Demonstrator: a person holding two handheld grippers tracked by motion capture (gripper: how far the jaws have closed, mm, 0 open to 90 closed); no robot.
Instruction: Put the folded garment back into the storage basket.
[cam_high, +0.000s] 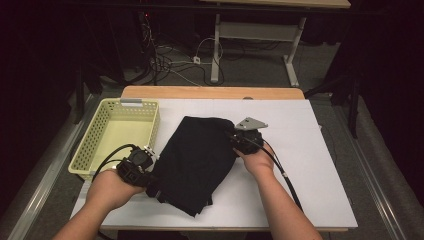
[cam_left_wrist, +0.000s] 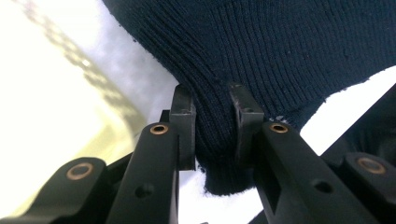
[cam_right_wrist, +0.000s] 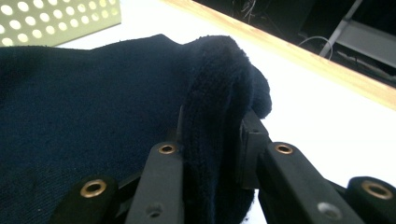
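Sweater (cam_high: 196, 162) ran long from 11 to 5 o'clock; left hand-held gripper (cam_high: 150, 186) pinched its 8 o'clock edge, right hand-held gripper (cam_high: 234, 139) its 2 o'clock edge.

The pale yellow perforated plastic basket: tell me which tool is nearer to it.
Left. The left tool, clamped on the dark knitted garment, sits just off the pale yellow perforated plastic basket's near right corner; the right tool grips the garment's far side, across the cloth.

High view: dim surroundings, the white counter (cam_high: 310, 165) evenly lit from above, soft and slightly blurred overall. Left gripper view: the counter and basket (cam_left_wrist: 56, 107) are overexposed, glaring and out of focus. Right gripper view: the near fingers (cam_right_wrist: 161, 182) are blurred.
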